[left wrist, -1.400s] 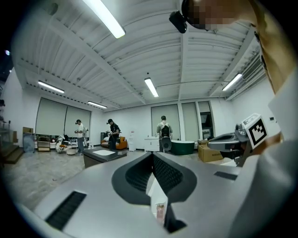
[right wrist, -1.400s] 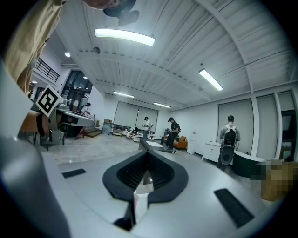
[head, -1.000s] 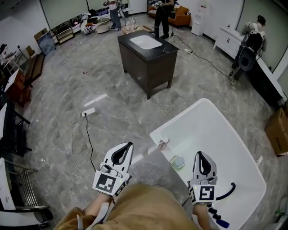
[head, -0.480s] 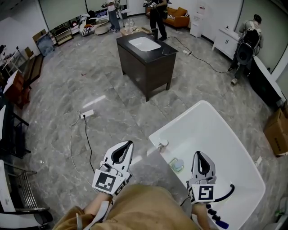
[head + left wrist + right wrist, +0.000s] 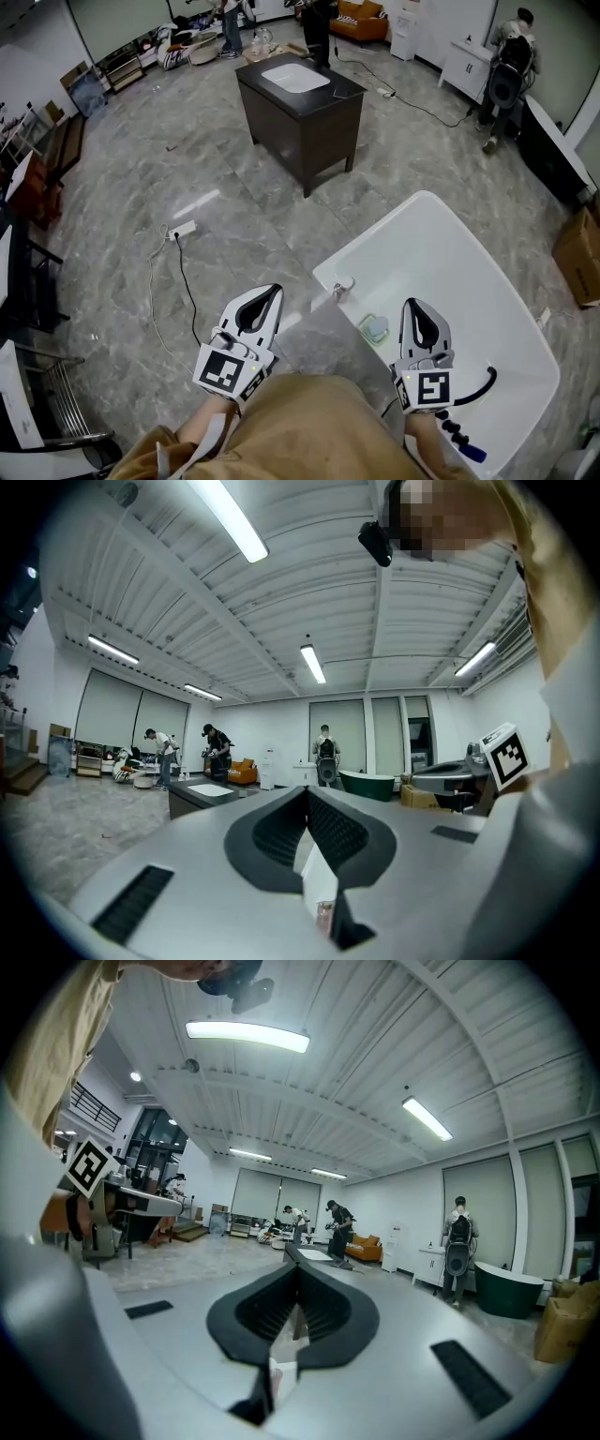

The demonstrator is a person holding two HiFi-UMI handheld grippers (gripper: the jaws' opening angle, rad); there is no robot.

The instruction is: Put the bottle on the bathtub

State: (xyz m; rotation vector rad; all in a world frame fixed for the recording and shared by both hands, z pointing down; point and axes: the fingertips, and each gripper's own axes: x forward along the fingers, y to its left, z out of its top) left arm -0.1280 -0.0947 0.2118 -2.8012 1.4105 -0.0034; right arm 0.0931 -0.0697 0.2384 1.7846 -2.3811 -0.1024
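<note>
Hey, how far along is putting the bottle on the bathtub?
Barely started, it seems. Done: nothing certain; a small pale object stands on the white bathtub rim, but I cannot tell if it is the bottle. In hand: nothing; left gripper and right gripper are both shut and empty. Left: find, grasp and place the bottle.

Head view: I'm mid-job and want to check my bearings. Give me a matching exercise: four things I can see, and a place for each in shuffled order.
Things:
1. bathtub
2. dark cabinet
3. power strip
4. cardboard box

Places:
A. right edge of the picture
B. well left of the tub
C. top centre of the picture
D. lower right, with the right claw showing over it

Pairs: 1-D, 2-C, 3-B, 4-A
</note>
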